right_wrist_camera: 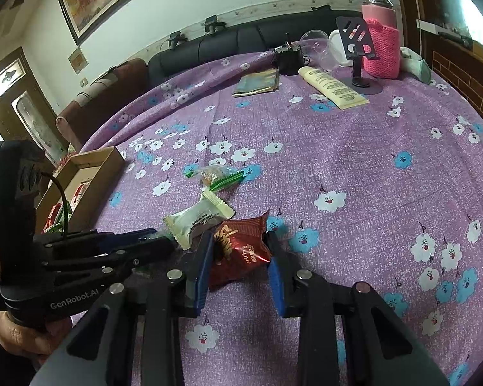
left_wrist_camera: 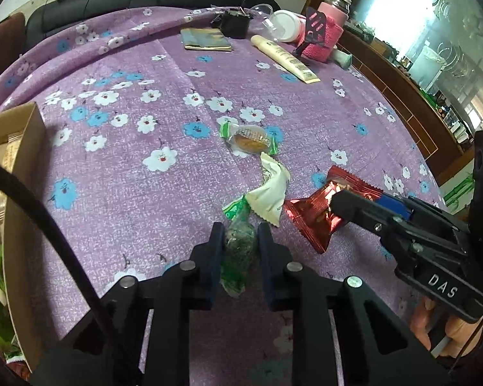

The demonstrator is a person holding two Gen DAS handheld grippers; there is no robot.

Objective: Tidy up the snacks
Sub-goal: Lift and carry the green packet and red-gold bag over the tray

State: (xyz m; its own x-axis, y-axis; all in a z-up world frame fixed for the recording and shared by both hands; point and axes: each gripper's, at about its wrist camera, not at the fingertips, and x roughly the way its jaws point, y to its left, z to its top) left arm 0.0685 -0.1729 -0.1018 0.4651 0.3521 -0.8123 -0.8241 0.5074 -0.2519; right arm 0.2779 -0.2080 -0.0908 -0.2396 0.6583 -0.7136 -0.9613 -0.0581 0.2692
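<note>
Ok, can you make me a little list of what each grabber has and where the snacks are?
left gripper: fingers closed on green snack
right gripper: fingers around red snack, grip unclear
white snack: on cloth, between the two
orange snack: on cloth, farther off, untouched
box: on the left, open, snacks inside
</note>
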